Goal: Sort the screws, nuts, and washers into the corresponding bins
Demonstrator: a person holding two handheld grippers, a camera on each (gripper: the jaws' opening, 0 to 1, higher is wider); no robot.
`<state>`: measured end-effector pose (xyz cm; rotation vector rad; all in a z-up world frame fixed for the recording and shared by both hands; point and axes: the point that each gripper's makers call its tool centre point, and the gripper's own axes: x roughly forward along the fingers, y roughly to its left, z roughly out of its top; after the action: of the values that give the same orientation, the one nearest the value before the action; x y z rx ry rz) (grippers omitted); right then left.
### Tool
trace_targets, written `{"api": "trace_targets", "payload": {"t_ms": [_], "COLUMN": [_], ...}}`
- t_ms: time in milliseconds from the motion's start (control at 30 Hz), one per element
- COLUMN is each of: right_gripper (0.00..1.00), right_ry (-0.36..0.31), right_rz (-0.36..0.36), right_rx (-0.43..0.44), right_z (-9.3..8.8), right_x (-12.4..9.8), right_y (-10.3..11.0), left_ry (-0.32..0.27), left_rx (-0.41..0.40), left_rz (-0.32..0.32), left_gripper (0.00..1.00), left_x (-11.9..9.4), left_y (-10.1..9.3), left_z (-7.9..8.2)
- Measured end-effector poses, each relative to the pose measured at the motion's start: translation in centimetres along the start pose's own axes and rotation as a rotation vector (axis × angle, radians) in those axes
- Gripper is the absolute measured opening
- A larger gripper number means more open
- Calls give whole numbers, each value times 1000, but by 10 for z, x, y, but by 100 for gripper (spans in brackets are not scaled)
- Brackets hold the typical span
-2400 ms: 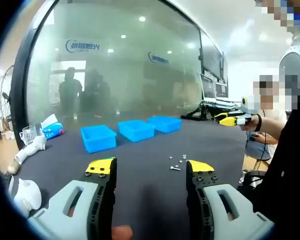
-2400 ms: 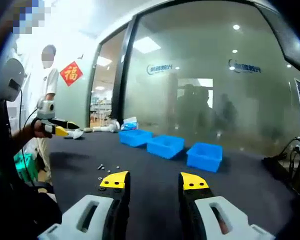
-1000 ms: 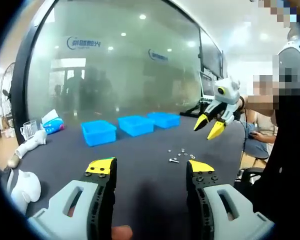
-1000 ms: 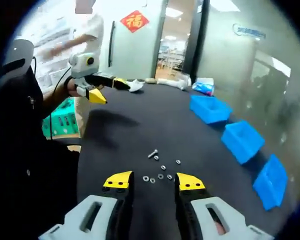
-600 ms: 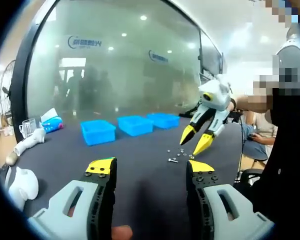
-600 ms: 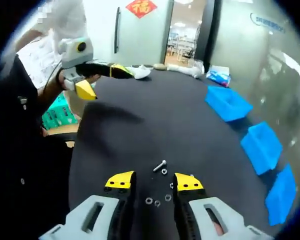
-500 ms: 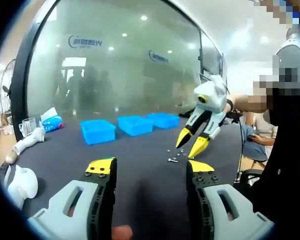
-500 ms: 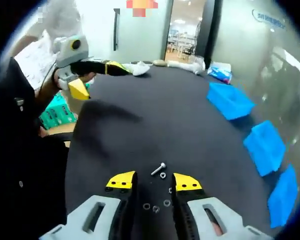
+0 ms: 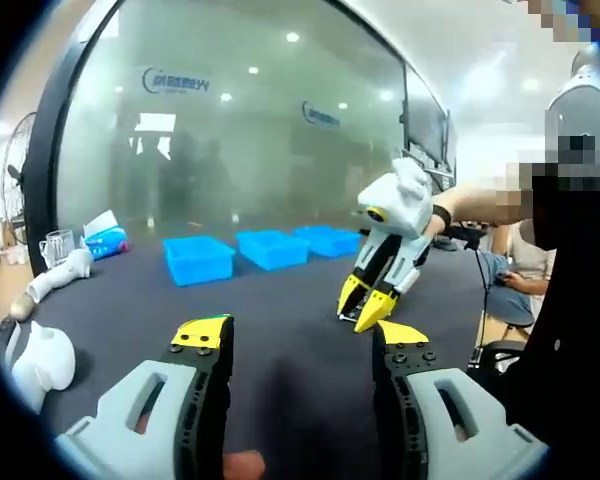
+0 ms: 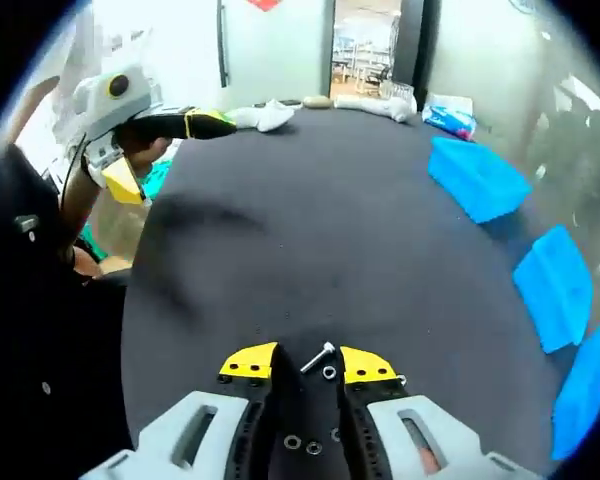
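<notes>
Screw point(image 10: 316, 357) silver, tilted | right hand-held gripper point(image 10: 307, 363) parted around it | left point(image 9: 302, 332) apart

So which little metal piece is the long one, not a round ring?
The screw, lying slanted on the black table just past the tips of the right tool. The other pieces around it are small rings.

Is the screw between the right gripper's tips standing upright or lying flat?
Lying flat: the screw rests lengthwise on the dark table in the right gripper view.
</notes>
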<state>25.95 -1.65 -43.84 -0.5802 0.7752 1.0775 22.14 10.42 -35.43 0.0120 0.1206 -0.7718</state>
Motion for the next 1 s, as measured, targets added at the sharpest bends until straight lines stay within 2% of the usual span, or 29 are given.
{"api": "trace_targets", "payload": {"t_ms": [100,233,500,633,767,1000], "right_gripper": [10,2,1,1,1,1], "right_ry": [-1,-3,-2,-24,-87,-262], "right_rz": [0,0,-2,1,-10,-101], "right_rx": [12,-16,-2,0,27,125], "right_z": [1,2,0,2,10,17], "right_x": [1,2,4,2,-8,-52], "right_y": [0,3,3,5,3,-18], "left_ry": [-2,-2,-3,-1,1,2], "left_rx": [-1,-1,0,2,3,9], "left_rz": [1,-1,1,1,3,7], "left_gripper": [54,54,54,54,54,54], "left_x": [0,1,1,1,1,1], "left_y": [0,-2,-2,-1,0,2], "left_z": [0,0,1,1,1,4]}}
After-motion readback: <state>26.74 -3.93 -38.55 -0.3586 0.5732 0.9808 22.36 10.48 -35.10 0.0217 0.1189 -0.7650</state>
